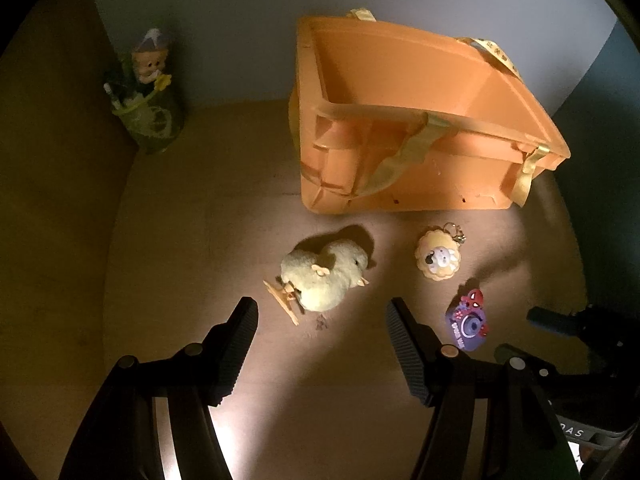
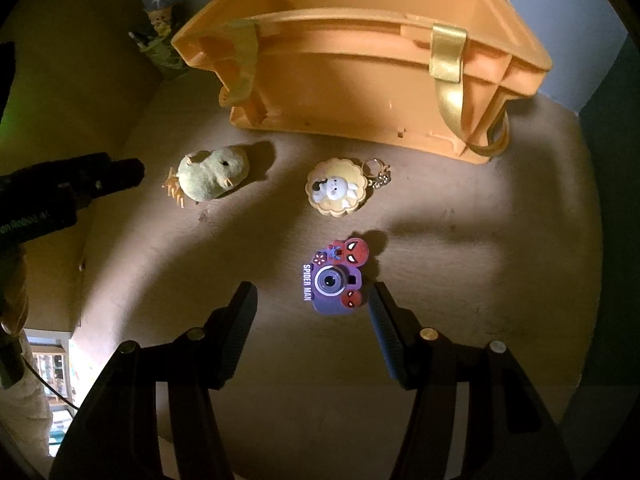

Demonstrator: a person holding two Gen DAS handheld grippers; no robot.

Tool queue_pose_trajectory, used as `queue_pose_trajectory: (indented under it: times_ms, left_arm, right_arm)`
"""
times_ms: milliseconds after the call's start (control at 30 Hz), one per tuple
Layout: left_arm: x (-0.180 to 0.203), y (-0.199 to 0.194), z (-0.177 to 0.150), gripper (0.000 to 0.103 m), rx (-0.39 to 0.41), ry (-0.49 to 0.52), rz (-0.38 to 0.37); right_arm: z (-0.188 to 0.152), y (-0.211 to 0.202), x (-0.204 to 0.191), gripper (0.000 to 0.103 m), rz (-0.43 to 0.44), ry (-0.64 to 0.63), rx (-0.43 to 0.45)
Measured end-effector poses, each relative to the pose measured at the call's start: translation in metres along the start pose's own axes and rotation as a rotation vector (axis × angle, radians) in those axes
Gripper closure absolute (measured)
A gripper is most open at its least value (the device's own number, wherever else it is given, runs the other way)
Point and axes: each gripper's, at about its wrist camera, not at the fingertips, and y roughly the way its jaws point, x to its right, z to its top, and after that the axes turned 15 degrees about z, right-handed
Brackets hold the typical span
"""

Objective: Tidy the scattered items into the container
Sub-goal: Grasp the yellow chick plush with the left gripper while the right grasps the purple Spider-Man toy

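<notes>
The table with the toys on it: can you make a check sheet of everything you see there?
Surface: brown table, dimly lit.
Job's things: orange box, open, nothing seen inside; fluffy chick, round sheep keychain and purple toy camera lie in front of it.
Clutter: green cup holding a small figure, back left.
Grippers: left gripper open near the chick; right gripper open around the camera.
Cables: nothing seen on the table.
Surroundings: pale wall.

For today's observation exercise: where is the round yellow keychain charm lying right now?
In the right wrist view the keychain charm lies on the table just in front of the orange bin, between the plush chick and the purple toy camera.
</notes>
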Motion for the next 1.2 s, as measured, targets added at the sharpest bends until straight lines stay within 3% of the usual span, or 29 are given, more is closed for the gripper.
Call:
queue_pose_trajectory:
  times_ms: [667,1033,1200]
  left_arm:
    - [0.022,0.053,0.011,0.041,-0.068,0.050,-0.020]
    - [0.039,0.073,0.012,0.041,-0.068,0.131,0.049]
    - [0.041,0.075,0.012,0.040,-0.030,0.135,0.071]
  right_arm:
    - [-0.005,0.040,0.020,0.048,-0.008,0.028,-0.012]
    - [-0.003,0.053,0.023,0.048,-0.014,0.043,-0.035]
    - [-0.002,0.060,0.021,0.048,-0.029,0.025,-0.043]
